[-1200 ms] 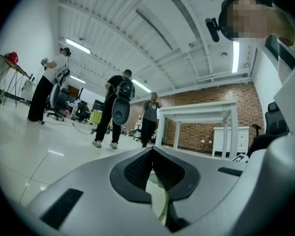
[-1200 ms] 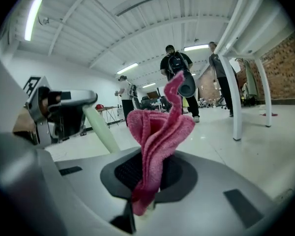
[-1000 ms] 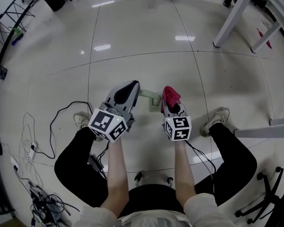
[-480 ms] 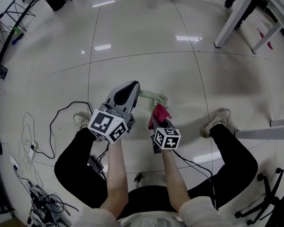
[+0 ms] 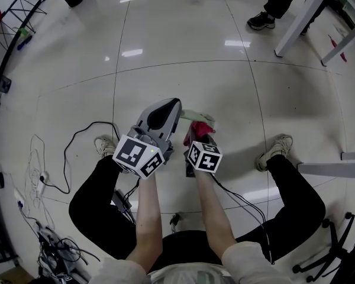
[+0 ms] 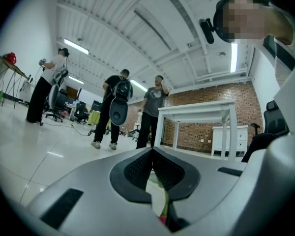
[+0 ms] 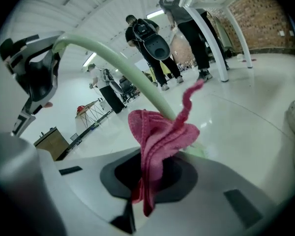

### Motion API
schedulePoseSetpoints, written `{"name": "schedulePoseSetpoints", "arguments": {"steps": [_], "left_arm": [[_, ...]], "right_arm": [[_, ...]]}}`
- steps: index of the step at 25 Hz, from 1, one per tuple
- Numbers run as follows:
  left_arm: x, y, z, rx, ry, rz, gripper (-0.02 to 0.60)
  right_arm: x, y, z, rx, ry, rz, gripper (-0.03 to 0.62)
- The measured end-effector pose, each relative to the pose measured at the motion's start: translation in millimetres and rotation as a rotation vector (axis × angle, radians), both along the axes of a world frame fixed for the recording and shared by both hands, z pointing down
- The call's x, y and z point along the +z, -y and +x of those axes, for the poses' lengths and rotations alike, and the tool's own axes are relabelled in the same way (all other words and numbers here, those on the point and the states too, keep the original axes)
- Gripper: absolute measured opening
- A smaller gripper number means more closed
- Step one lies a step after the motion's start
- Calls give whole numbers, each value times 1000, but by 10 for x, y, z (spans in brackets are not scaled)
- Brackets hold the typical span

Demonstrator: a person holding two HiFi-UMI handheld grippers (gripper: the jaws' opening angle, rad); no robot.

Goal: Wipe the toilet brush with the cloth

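Left tool (image 5: 173, 107): closed on the near end of the toilet brush (image 5: 195, 116), pointing level, jaws pressed together on the pale green handle.
Toilet brush: held in the air above the floor (image 5: 183, 46), handle running from the left tool off to the right, bristle end showing just past the cloth in the head view.
Cloth (image 7: 160, 134): pink and bunched, pinched at its lower end, loose folds lying against the handle and touching it, one thin corner sticking up.
Right tool (image 7: 150, 178): clamped on the cloth, tilted downward, just beside the left tool.
Step in hand: by the look of it, a wiping stroke along the handle.
Doing it well, left side: firm, steady hold, so the handle does not swing or twist under the rubbing.
Doing it well, right side: folds pressed onto the handle rather than the hard jaw tips; cloth curled partly round the stem; long strokes along its length toward the bristles; a roll of the wrist for the far side.
Risk: only a small pinch of cloth in the jaws, so a hard drag could pull it free.
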State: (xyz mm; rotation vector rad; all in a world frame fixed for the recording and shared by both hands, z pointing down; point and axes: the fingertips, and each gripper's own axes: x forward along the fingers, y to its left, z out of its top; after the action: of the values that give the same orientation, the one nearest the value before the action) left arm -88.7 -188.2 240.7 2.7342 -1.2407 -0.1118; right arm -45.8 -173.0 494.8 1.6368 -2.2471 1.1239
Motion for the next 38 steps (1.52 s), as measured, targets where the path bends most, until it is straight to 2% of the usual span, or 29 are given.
{"name": "schedulePoseSetpoints", "arguments": {"steps": [6, 10, 13, 19, 23, 27, 30, 33, 38], "left_arm": [[21, 24, -28, -7, -20, -15, 5], [5, 57, 14, 6, -12, -19, 5], [5, 58, 45, 11, -18, -26, 5], [-19, 21, 60, 13, -4, -41, 5], [-148, -104, -101, -79, -28, -3, 5], [-385, -499, -372, -182, -129, 41, 5], [-444, -742, -496, -215, -145, 55, 5], [-453, -894, -543, -226, -157, 54, 5], [-595, -1183, -615, -218, -129, 92, 5]], "right_arm": [[-855, 91, -141, -33, 1, 241, 32], [-1388, 36, -317, -133, -39, 417, 31], [-1639, -42, -447, -212, -53, 500, 32], [-1844, -149, -558, -311, -96, 564, 31], [-1898, -342, -602, -393, -108, 561, 32], [-1992, -949, -667, -529, -23, 529, 32], [-2076, -1326, -686, -580, 71, 505, 32], [-2135, -1365, -677, -563, 64, 538, 32], [-2598, -1160, -757, -507, 18, 678, 32]]}}
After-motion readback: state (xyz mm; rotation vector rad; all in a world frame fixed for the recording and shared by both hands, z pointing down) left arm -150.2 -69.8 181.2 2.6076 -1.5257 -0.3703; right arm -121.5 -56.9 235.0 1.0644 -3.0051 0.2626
